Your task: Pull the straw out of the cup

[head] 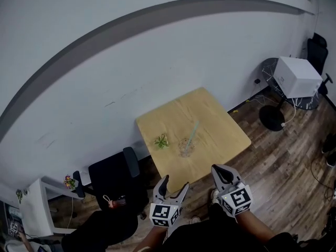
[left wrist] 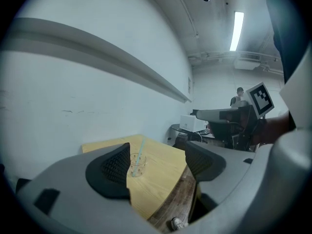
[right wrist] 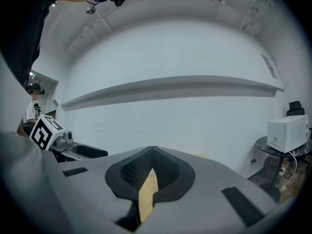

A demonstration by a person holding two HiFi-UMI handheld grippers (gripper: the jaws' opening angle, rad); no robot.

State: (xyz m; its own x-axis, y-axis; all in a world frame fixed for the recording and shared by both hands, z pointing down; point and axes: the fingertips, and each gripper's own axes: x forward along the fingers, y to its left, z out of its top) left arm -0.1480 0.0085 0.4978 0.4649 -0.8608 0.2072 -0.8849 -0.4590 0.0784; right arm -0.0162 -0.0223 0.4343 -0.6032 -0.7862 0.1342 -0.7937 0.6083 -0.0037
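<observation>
The pale blue straw (head: 192, 132) stands in the clear cup (head: 185, 146), leaning up and away toward the wall with its upper end well above the rim. The cup stands upright near the middle of the square light-wood surface (head: 223, 127), somewhat toward the person's side. Just to its left, apart from it, lies a small green plant (head: 161, 141).

The left gripper (head: 175, 183) is held back from the surface's near edge, touching nothing. Its jaws are spread wide with nothing between them. In the left gripper view the cup (left wrist: 137, 165) and straw (left wrist: 140, 151) show far off through the gap, close beside the left jaw.

The right gripper (head: 218, 168) is also short of the surface, to the right of the left one. In the right gripper view its jaws are closed tip to tip on nothing, with only a sliver of the wood showing between them lower down.

A black office chair (head: 113, 175) stands left of the surface on the wood-plank floor (head: 283, 161). A white box-shaped device (head: 297, 76) sits farther off on the right
</observation>
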